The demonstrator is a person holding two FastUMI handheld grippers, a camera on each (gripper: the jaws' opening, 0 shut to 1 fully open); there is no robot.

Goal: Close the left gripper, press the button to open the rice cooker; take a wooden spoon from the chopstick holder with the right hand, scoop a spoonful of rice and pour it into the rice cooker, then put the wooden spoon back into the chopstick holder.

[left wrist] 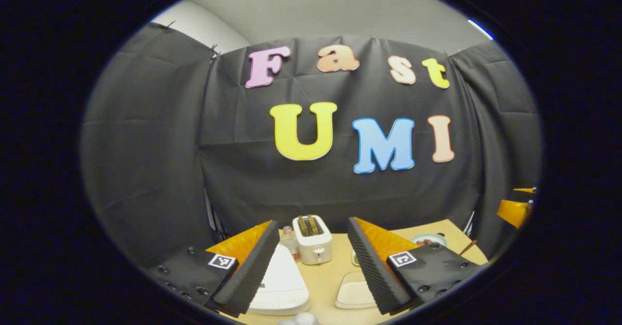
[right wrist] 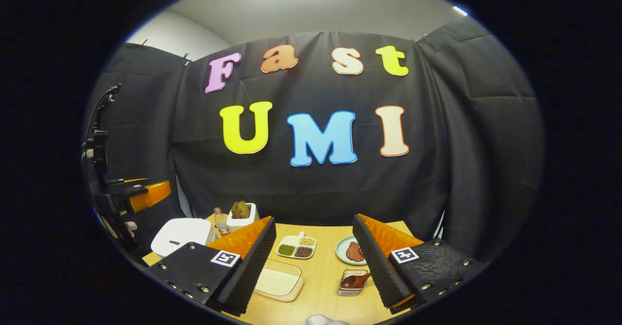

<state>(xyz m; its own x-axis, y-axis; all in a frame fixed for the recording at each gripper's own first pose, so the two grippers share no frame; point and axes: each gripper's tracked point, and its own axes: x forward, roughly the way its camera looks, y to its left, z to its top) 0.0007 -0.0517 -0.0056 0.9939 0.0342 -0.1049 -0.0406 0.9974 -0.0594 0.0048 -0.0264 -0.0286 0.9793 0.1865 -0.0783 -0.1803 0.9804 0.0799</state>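
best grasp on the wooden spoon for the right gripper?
Grip the wooden spoon by its handle, coming from above. It lies nearly flat in the small clear holder, bowl to the left and handle slanting up toward the right gripper, which is open. The handle end looks partly hidden behind one finger.

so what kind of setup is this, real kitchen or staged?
Looks staged: a mock kitchen in a booth. Black cloth wall hangs behind a small wooden table that carries a rice cooker, a toaster and a divided dish of grains.
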